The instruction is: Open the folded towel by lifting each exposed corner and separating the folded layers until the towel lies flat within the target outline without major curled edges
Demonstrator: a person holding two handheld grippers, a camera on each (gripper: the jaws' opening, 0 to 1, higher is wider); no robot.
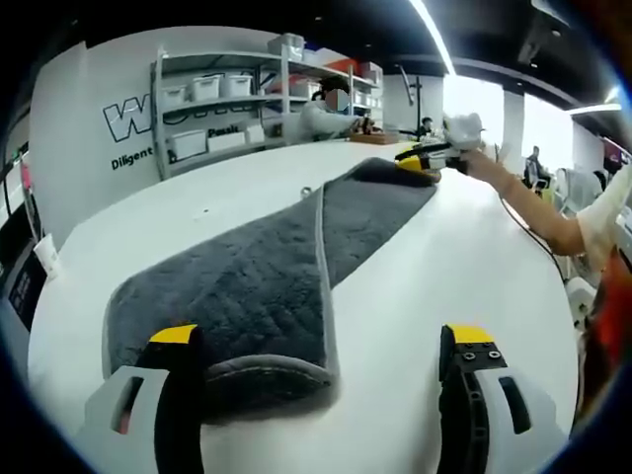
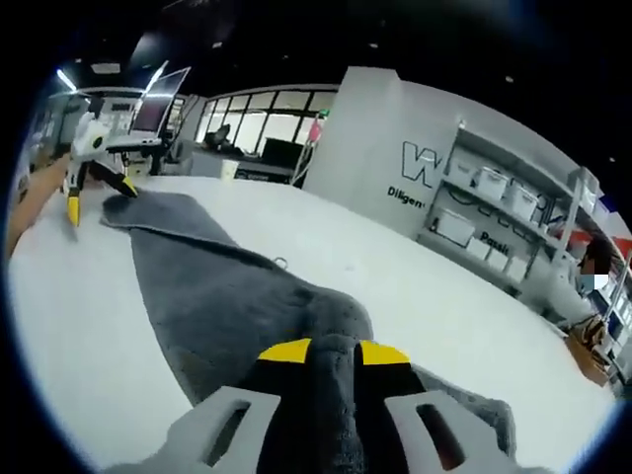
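Towel [image 2: 227, 296] corner hidden inside right claw [image 2: 334, 353], bunched between yellow tips.

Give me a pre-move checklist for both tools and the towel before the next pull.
1. Right tool clamped on towel end: ok; fabric is pinched between its jaws.
2. Left tool gripping: not ok; jaws open, straddling the near hem.
3. Towel fully opened: not ok; a folded layer still overlaps along its length.
4. Towel flat: not ok; the far end is lifted and bunched.
5. Towel inside target outline: cannot tell; no outline is visible on the white table.
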